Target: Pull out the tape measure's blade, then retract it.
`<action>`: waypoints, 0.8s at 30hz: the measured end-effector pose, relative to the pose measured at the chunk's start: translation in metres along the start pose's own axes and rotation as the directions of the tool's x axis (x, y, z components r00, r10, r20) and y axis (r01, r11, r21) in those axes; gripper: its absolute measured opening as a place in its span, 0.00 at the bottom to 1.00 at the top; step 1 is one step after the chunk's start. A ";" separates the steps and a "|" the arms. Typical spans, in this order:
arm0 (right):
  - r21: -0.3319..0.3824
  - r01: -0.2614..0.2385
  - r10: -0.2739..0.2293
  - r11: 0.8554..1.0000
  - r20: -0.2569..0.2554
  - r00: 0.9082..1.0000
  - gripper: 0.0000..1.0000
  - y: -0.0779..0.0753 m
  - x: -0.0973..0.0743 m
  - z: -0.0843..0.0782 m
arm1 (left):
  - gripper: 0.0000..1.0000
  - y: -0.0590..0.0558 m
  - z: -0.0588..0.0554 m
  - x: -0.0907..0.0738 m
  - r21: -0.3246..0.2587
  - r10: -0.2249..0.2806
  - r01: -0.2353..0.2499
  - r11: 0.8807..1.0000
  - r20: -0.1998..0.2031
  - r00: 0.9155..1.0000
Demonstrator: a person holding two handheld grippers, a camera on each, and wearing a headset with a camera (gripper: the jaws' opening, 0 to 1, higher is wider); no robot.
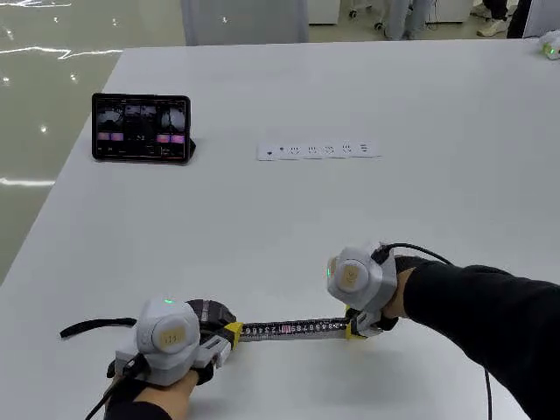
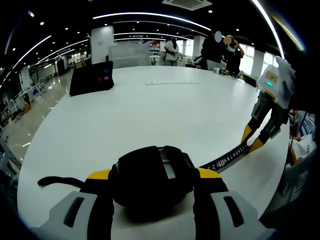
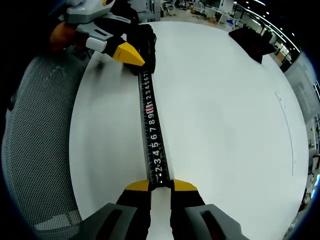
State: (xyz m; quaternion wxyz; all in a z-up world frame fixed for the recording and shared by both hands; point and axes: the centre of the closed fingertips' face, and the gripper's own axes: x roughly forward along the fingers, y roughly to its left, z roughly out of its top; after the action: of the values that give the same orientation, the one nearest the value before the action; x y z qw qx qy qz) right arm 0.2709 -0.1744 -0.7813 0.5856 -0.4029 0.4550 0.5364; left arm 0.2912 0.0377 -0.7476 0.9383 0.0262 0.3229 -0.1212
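Along the near edge of the white bench [image 1: 350, 87] lies the tape measure [image 1: 213, 312], its black case at the near left and its blade [image 1: 293, 329] drawn out flat to the right across the surface. The left tool [image 1: 220, 328] is clamped on the case, one yellow-tipped jaw on either side. From the head view the tool's body covers most of the case. In the left gripper view the case [image 2: 152, 182] fills the gap between the jaws, hiding its lower half.

The right tool [image 1: 354, 331] has its jaws nearly together, pinching the far end of the blade. In the right gripper view [image 3: 161, 186] the very tip of the blade [image 3: 151, 125] disappears between the yellow tips, so the end hook cannot be made out. The printed numbers read clearly there, but are too small to read from the head.

A black strap [image 1: 92, 327] trails left from the case. Further back stand a dark tablet [image 1: 141, 128] at the left and a white power strip [image 1: 319, 150] near the middle. A dark sleeve [image 1: 490, 306] is cut off by the right edge.
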 end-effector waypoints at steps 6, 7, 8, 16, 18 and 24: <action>-0.018 -0.002 0.002 1.000 -0.001 1.000 0.11 0.001 0.000 0.002 | 0.60 0.000 -0.001 0.000 0.010 0.002 -0.002 1.000 -0.005 1.000; -0.031 -0.005 0.005 1.000 -0.001 1.000 0.11 0.001 0.000 0.002 | 0.61 0.000 -0.001 0.000 0.011 0.001 -0.001 1.000 -0.006 1.000; -0.043 -0.008 0.008 0.999 0.000 1.000 0.11 0.001 0.000 0.003 | 0.61 0.000 -0.001 0.001 0.011 0.001 -0.001 1.000 -0.007 1.000; -0.056 -0.010 0.010 0.998 -0.002 1.000 0.11 0.001 0.001 0.005 | 0.61 0.000 -0.002 0.001 0.019 0.003 -0.003 1.000 -0.006 1.000; -0.055 -0.015 0.015 0.998 -0.001 1.000 0.11 0.001 0.002 0.006 | 0.61 0.000 -0.003 0.002 0.019 0.002 -0.002 1.000 -0.006 1.000; -0.051 -0.019 0.019 0.999 -0.002 1.000 0.11 0.001 0.003 0.009 | 0.60 0.001 -0.003 0.002 0.015 0.001 -0.001 1.000 -0.010 1.000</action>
State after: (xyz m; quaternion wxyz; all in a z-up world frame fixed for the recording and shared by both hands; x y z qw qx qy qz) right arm 0.2707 -0.1650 -0.7815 0.5696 -0.4136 0.4455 0.5531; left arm 0.2909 0.0383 -0.7508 0.9364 0.0341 0.3267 -0.1232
